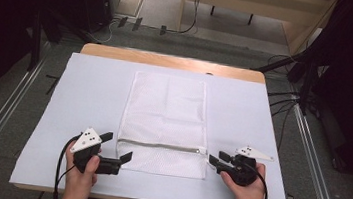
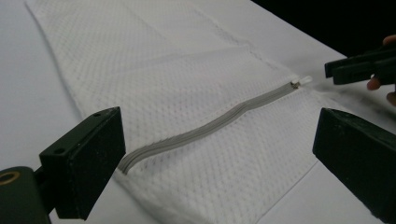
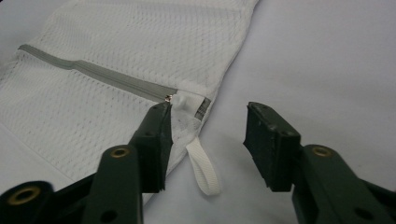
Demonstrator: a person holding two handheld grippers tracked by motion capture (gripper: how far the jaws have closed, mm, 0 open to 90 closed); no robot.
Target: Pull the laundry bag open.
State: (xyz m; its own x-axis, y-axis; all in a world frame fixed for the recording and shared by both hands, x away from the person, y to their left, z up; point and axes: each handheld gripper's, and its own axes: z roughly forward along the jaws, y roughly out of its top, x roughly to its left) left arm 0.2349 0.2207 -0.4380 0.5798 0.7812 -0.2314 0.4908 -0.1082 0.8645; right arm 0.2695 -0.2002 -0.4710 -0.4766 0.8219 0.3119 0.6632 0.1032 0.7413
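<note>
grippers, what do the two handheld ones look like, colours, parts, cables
Both are black. The left claw and right claw each end in two blocky black jaws with flat pads, joined by brass-coloured rivets seen in the gripper views. Each carries a pale three-cornered plate on top, the left one with dark dots. A black cable trails from each. No sleeves show on the forearms.

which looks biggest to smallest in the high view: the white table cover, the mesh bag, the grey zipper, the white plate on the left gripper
1. white table cover
2. mesh bag
3. grey zipper, long but very thin
4. white plate on the left gripper

The last two are close: the zipper runs longer, while the plate is wider and nearer the camera.
</note>
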